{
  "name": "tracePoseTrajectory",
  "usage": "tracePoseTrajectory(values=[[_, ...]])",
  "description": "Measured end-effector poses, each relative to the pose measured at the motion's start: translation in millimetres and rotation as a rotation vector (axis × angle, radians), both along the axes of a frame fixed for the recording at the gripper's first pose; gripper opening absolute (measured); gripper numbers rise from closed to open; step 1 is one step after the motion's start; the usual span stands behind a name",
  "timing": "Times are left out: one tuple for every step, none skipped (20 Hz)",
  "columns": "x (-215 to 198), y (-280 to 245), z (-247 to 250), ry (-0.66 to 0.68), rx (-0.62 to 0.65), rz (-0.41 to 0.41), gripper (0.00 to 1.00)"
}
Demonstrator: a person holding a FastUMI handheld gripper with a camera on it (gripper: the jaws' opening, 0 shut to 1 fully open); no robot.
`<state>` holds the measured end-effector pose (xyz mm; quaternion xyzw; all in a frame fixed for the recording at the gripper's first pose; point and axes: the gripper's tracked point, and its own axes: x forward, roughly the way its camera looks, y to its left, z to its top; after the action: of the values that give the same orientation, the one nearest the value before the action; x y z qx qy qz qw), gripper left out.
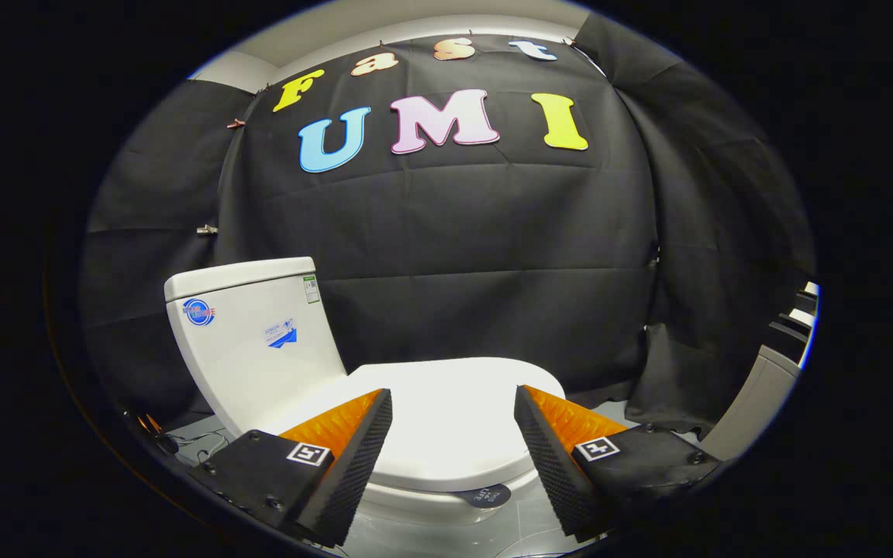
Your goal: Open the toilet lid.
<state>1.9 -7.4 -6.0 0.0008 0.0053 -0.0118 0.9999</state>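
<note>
— Gripper view first: what is the hand-held gripper (453,403) doing?

— It hangs above the toilet with its two fingers (353,457) spread wide apart, nothing between them but the white surface below. It grips nothing.

— And the toilet lid (446,422)?

— Down, lying flat over the bowl, just ahead of and between the fingertips. Its front edge curves under them. The tank (253,341) stands upright behind it, off to the left finger's side, so the hinge presumably sits at that end.

— Why come in with the fingers so far apart?

— My guess: a wide opening lets one finger slip under the lid's front lip, or lets both straddle the rim. The approach from the front suits that, since lifting there swings the lid back toward the tank.

— Anything else nearby?

— A small dark round sticker (485,494) sits on the bowl just below the lid's front edge. Thin cables (198,446) lie on the floor beside the tank's base.
</note>
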Motion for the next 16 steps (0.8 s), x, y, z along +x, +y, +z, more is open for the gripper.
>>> tracePoseTrajectory(values=[[-0.3, -1.1, -0.7, 0.002, 0.001, -0.002, 0.99], [-0.2, -1.1, -2.5, 0.005, 0.003, -0.001, 0.99], [0.0, -0.9, -3.5, 0.009, 0.004, -0.002, 0.99], [0.5, -1.4, -5.9, 0.014, 0.002, -0.001, 0.99], [1.4, -1.4, -6.5, 0.016, 0.001, 0.000, 0.99], [1.2, -1.6, -6.6, 0.018, 0.001, 0.000, 0.99], [1.1, -2.1, -7.2, 0.020, 0.003, 0.001, 0.99], [1.3, -1.8, -8.4, 0.023, 0.005, 0.001, 0.99], [2.0, -2.2, -9.1, 0.024, 0.005, 0.001, 0.99], [2.0, -2.3, -9.7, 0.026, 0.006, 0.002, 0.99], [2.3, -2.5, -10.9, 0.030, 0.008, 0.002, 0.99], [2.2, -2.2, -12.0, 0.034, 0.010, 0.003, 0.99], [2.5, -2.3, -12.9, 0.037, 0.013, 0.004, 0.99], [2.7, -2.3, -14.2, 0.040, 0.012, 0.002, 0.99], [3.1, -2.8, -15.1, 0.042, 0.011, 0.002, 0.99], [2.7, -2.7, -15.2, 0.044, 0.010, 0.003, 0.99]])
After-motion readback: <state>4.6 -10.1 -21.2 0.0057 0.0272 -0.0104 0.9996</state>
